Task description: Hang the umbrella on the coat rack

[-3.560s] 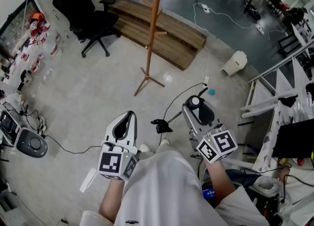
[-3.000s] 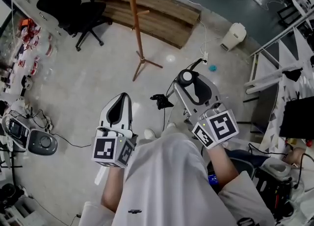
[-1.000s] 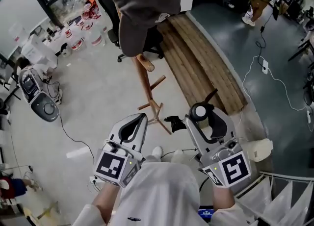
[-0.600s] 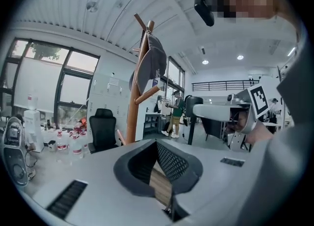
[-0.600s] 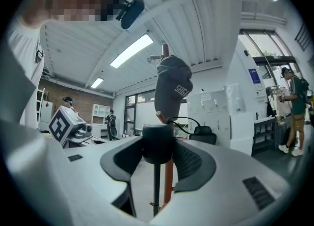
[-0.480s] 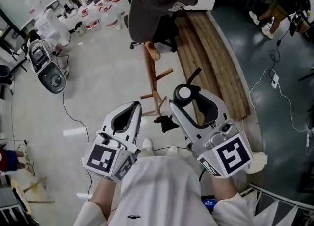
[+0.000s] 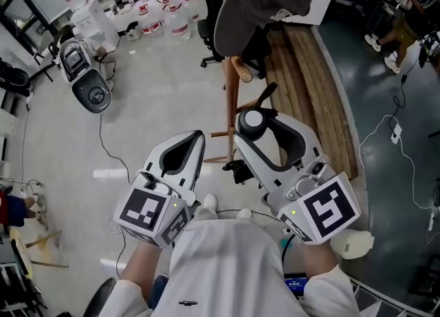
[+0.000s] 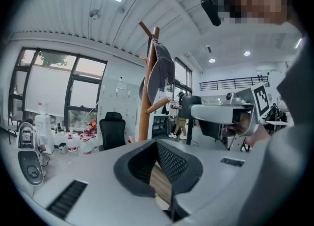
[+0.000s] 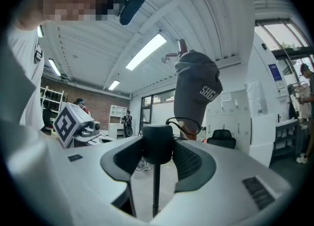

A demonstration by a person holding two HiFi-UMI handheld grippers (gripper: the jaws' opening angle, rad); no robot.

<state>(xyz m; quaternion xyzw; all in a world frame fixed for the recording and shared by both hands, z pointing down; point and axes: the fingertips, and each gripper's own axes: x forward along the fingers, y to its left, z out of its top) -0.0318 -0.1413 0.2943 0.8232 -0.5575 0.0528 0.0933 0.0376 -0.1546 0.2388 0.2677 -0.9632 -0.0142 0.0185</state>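
From the head view, your right gripper (image 7: 257, 127) has its jaws closed on the round handle (image 7: 253, 120) of the umbrella (image 7: 237, 170), just beside the coat rack (image 7: 229, 102).

In the left gripper view, your left gripper (image 8: 157, 144) has its jaws together and empty.

In the right gripper view, the handle is clamped, and a grey cap (image 9: 196, 87) hangs on the rack ahead.
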